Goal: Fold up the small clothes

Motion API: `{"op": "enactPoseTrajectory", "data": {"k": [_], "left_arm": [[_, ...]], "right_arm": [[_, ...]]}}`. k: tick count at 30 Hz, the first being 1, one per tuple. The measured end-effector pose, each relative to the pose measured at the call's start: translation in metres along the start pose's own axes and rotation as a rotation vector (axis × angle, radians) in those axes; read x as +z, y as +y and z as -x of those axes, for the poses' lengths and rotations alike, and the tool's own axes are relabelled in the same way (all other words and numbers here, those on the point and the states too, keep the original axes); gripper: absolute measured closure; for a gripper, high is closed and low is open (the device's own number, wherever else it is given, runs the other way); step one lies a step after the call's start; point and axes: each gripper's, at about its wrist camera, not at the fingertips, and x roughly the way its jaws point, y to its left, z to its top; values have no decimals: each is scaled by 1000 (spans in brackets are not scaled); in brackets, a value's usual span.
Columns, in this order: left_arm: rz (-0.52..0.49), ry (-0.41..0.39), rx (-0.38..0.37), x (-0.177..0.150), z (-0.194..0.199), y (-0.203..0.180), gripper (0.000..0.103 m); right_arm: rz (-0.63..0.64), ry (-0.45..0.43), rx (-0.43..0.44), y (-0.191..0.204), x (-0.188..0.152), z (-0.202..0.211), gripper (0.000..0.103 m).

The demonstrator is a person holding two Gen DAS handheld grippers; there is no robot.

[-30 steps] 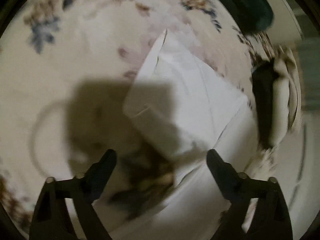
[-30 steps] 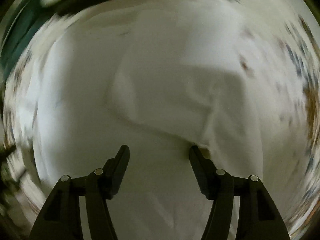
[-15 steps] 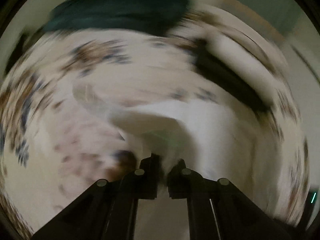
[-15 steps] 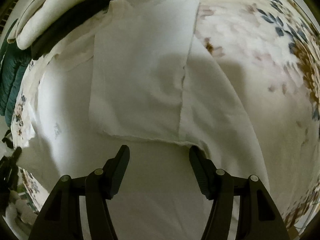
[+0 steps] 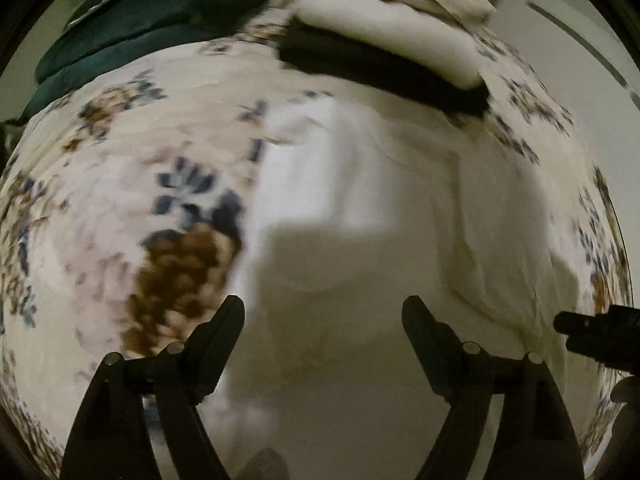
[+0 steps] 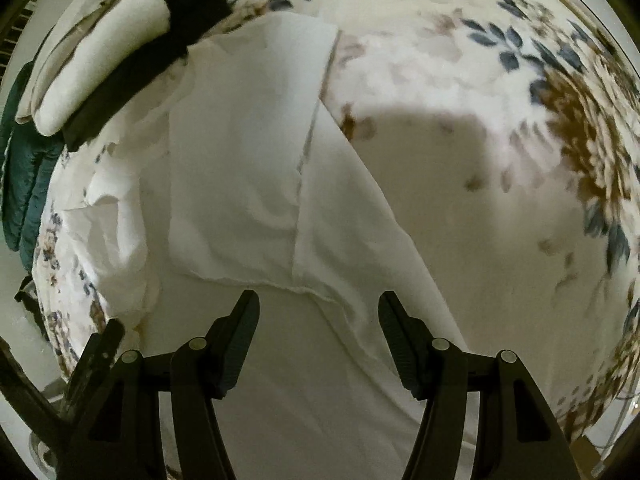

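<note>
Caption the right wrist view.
Open right gripper above a partly folded white garment on a floral bedspread.

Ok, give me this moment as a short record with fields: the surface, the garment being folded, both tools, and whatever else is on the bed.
surface: floral bedspread
garment: white garment lying on the bedspread, one panel folded over the rest
left tool: left tool open, above the garment, holding nothing
right tool: right tool open, at the hem of the folded panel, holding nothing
stack: folded cream clothes on a black item, beyond the garment
other: dark green bedding at the far edge
</note>
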Motion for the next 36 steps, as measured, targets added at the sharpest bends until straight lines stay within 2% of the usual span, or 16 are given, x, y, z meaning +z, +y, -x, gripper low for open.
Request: {"op": "enactPoseTrajectory", "data": {"k": [4, 5, 9, 13, 14, 15, 17, 20, 22, 26, 28, 30, 31, 32, 34, 36], "left_arm": [[59, -54, 85, 12, 5, 30, 23], [69, -56, 128, 16, 1, 40, 23], [128, -26, 200, 22, -11, 70, 23], [169, -8, 230, 22, -16, 86, 23], [171, -6, 234, 22, -16, 88, 23], [174, -3, 239, 22, -17, 90, 23], [186, 0, 236, 23, -18, 91, 23], [204, 3, 220, 27, -20, 89, 23], [213, 6, 204, 31, -23, 85, 23], [199, 10, 186, 42, -34, 71, 23], [175, 12, 192, 47, -39, 65, 23], [149, 15, 197, 52, -46, 58, 23], [140, 19, 192, 56, -51, 55, 23], [133, 19, 188, 59, -54, 53, 23], [107, 20, 183, 72, -67, 46, 23], [70, 30, 207, 90, -89, 40, 23]], "right_arm": [[50, 46, 102, 35, 33, 4, 39], [70, 54, 125, 53, 29, 0, 39], [162, 101, 233, 110, 34, -22, 39], [235, 107, 171, 154, 57, -59, 39], [237, 125, 173, 158, 64, -68, 42], [239, 132, 168, 164, 66, -75, 70], [253, 98, 155, 172, 70, -72, 101], [242, 4, 144, 178, 73, -51, 101], [208, -32, 130, 165, 72, -30, 101], [190, -36, 60, 148, 73, -18, 101], [172, 4, 9, 142, 76, -24, 94], [156, 39, 13, 133, 80, -24, 69], [144, 36, 26, 130, 82, -21, 63], [140, 21, 34, 126, 83, -15, 59], [136, 0, 42, 122, 83, -8, 58], [115, -8, 46, 110, 81, -1, 51]]}}
